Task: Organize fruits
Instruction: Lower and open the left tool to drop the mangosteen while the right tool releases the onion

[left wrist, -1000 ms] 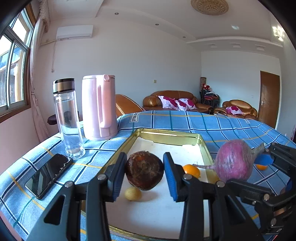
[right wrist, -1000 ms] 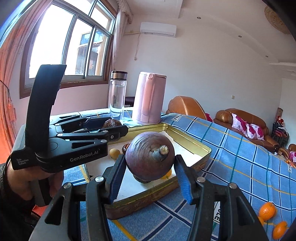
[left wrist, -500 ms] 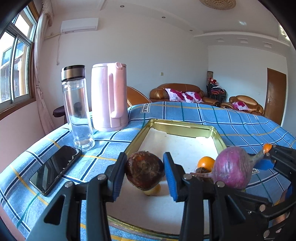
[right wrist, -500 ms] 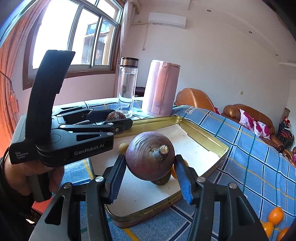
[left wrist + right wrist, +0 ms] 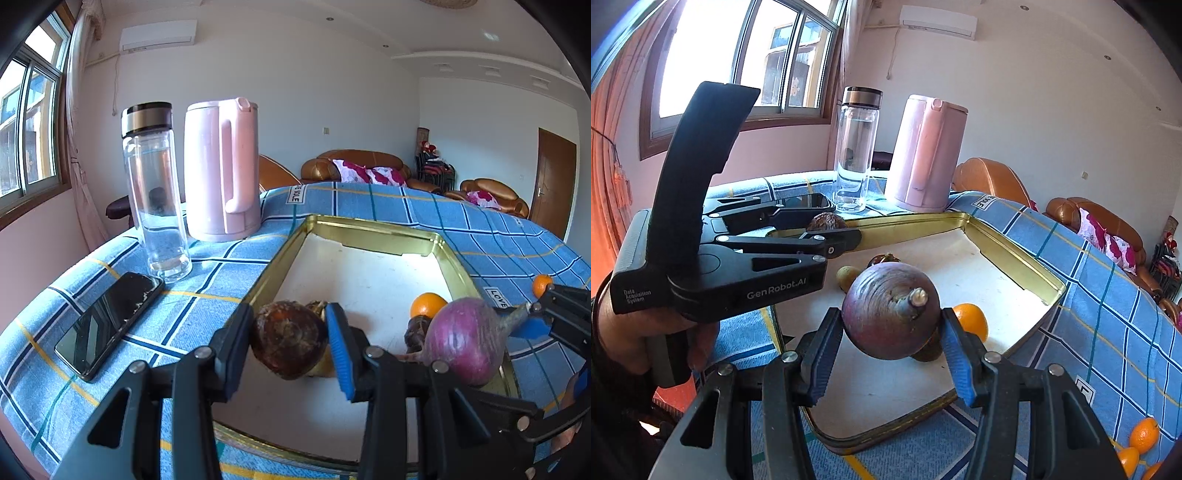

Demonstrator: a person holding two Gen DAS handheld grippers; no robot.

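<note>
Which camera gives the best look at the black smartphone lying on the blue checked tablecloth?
The left wrist view: the black smartphone lies fully in sight beside the clear glass bottle, screen up. The right wrist view shows only a sliver of it behind the left gripper.

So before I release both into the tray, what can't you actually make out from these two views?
- Small dark item in the tray: left wrist view, half hidden by the purple root.
- Oranges on the cloth: right wrist view, cut off by the bottom edge.
- Yellow fruit: too small to name.
</note>
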